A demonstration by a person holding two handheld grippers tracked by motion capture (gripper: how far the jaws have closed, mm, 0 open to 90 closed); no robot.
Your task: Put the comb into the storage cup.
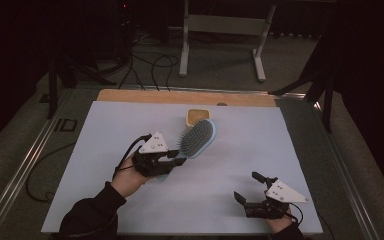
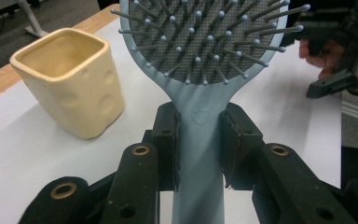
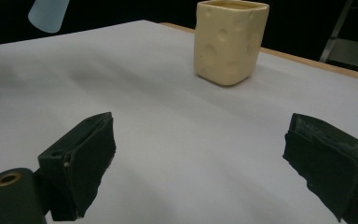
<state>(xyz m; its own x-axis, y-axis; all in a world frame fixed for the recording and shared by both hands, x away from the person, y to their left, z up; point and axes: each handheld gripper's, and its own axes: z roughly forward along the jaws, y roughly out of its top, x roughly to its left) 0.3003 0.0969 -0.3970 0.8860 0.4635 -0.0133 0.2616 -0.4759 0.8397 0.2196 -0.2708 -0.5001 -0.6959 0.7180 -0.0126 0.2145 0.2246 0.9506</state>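
Note:
My left gripper is shut on the handle of a light blue hairbrush and holds it above the white table, bristle head pointing toward the far side. In the left gripper view both black pads press on the hairbrush handle. A square cream cup with round dimples stands on the table just beyond the brush head; the cup sits left of the brush. My right gripper rests near the front right of the table, open with nothing between its fingers. The cup stands upright far ahead of it.
The white sheet covers a wooden tabletop whose far edge shows. Metal rails run along both sides. Cables and a white stand lie on the floor beyond the table.

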